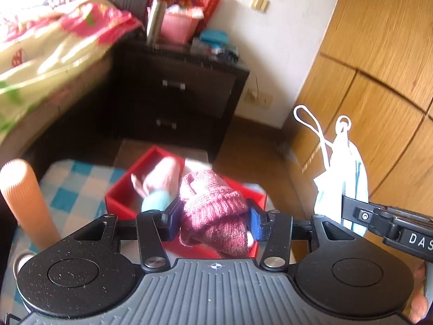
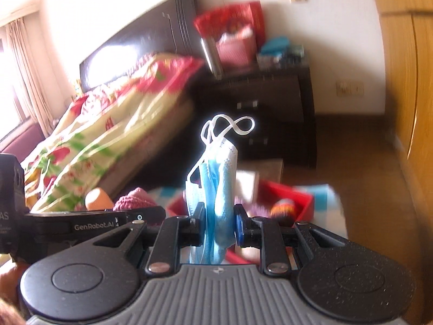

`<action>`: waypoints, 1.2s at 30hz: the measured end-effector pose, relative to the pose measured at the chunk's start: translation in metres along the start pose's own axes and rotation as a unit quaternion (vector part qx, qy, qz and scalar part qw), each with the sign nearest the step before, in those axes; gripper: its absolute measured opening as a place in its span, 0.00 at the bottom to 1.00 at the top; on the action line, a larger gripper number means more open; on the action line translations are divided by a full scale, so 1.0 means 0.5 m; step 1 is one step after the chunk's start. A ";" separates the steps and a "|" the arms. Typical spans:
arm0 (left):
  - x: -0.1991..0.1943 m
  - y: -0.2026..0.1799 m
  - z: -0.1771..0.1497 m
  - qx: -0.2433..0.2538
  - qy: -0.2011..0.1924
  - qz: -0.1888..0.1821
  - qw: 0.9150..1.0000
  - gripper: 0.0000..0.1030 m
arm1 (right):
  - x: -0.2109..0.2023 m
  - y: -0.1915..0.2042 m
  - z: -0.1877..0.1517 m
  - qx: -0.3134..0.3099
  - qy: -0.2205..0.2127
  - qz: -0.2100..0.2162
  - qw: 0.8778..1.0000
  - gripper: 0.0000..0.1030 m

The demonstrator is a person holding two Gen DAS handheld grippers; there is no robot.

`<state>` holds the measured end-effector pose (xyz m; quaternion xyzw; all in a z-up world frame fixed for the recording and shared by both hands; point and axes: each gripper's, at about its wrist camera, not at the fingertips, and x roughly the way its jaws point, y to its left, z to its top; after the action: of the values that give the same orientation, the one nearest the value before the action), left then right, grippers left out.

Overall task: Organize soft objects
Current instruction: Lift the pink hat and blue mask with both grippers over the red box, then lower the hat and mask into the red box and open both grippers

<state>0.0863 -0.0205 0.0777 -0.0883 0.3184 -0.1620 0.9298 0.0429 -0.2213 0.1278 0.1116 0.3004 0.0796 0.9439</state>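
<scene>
My left gripper is shut on a maroon knitted hat, which bulges up between the blue pads and hangs below them. Under it stands a red open box holding a pink and teal soft thing. My right gripper is shut on blue face masks, folded together, their white ear loops sticking up. In the left wrist view the masks hang at the right from the other gripper. In the right wrist view the hat and the red box show behind the fingers.
The box rests on a blue and white checked cloth, with an orange ribbed cylinder at the left. Behind are a bed with a floral quilt, a dark nightstand crowded with bags and a steel flask, and a wooden wardrobe on the right.
</scene>
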 end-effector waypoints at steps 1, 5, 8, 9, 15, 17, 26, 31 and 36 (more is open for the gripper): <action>-0.001 -0.003 0.006 -0.001 -0.010 0.002 1.000 0.48 | -0.003 0.005 0.007 -0.006 -0.010 -0.003 1.000 0.01; 0.003 -0.009 0.027 -0.011 -0.032 -0.001 0.999 0.48 | -0.001 0.008 0.020 -0.011 -0.030 -0.006 0.999 0.01; 0.014 -0.013 0.039 -0.013 -0.038 0.000 0.999 0.49 | 0.012 0.003 0.027 -0.008 -0.037 -0.010 0.999 0.01; 0.021 -0.016 0.042 -0.011 -0.039 0.002 0.999 0.49 | 0.018 0.002 0.029 -0.009 -0.037 -0.014 0.999 0.01; 0.059 -0.022 0.054 -0.008 -0.040 0.005 0.999 0.49 | 0.079 -0.025 0.036 -0.003 -0.024 -0.033 0.999 0.01; 0.073 -0.020 0.058 -0.010 -0.038 0.005 0.999 0.48 | 0.100 -0.030 0.041 -0.005 -0.020 -0.036 0.999 0.01; 0.179 0.002 0.059 -0.020 0.000 0.028 0.999 0.48 | 0.226 -0.067 0.029 0.009 0.020 -0.036 0.999 0.01; 0.194 0.022 0.055 -0.020 0.012 0.041 0.999 0.50 | 0.296 -0.084 -0.003 0.019 0.060 -0.041 0.997 0.04; 0.215 0.042 0.048 -0.029 0.043 0.054 0.997 0.50 | 0.324 -0.096 -0.019 0.020 0.085 -0.050 0.995 0.06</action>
<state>0.1865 -0.0381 0.0305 -0.0907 0.3669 -0.1057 0.9198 0.1719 -0.2306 0.0191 0.1079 0.3861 0.0351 0.9154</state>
